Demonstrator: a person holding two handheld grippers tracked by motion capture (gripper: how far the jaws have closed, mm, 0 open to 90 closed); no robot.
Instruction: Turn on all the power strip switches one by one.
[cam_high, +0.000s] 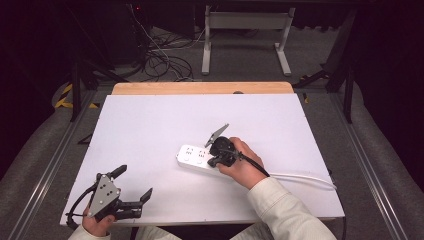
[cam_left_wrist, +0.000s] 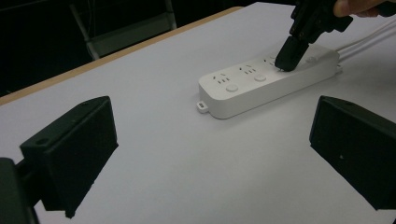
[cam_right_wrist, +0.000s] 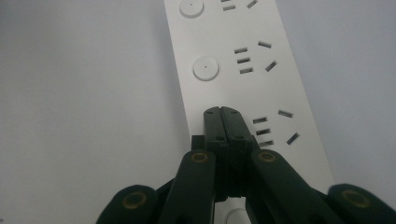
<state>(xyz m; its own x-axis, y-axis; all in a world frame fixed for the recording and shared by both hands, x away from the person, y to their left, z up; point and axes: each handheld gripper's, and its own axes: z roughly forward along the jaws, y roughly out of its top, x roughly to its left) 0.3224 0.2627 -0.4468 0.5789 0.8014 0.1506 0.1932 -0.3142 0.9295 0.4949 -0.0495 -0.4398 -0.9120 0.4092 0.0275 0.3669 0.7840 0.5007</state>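
Right gripper (cam_right_wrist: 222, 112) jaws pinched together, nothing held, tips down on power strip (cam_right_wrist: 233, 70), likely pressing switch button beneath. Left gripper (cam_high: 134, 192) open, idle, well apart.

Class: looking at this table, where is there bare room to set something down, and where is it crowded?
Free: the white table top between its far wooden edge and the power strip, and between strip and left gripper. Crowded: around the right gripper, shut, tips down on the strip, cable trailing right.

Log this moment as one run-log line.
right gripper: shut, tip on power strip at a round button | left gripper: open, idle, near table edge
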